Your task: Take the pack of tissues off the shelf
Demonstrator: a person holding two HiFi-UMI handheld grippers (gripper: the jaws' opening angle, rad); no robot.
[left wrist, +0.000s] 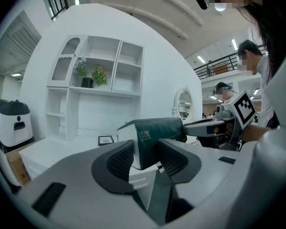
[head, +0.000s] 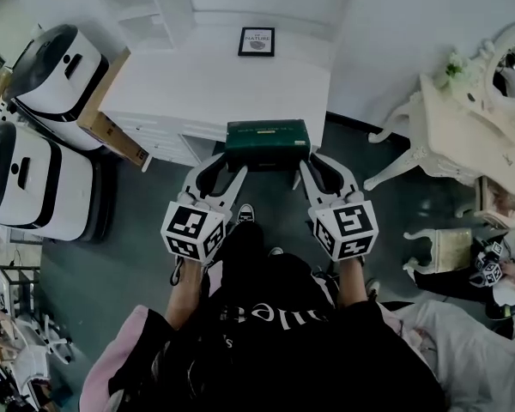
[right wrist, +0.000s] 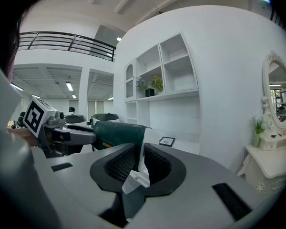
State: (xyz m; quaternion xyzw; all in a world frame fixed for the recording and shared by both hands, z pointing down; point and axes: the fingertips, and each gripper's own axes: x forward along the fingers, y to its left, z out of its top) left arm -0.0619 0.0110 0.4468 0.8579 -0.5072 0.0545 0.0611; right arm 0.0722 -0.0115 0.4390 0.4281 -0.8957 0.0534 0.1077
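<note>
A dark green pack of tissues hangs level between my two grippers, in front of the white desk's front edge. My left gripper is shut on the pack's left end; in the left gripper view the pack sits pinched between the black pads. My right gripper is shut on the right end. In the right gripper view its pads squeeze the pack's thin end flap, and the green body stretches off to the left.
A framed picture stands on the desk top, below a white shelf unit. Two white machines and a cardboard box are at the left. A white dressing table and stool stand at the right.
</note>
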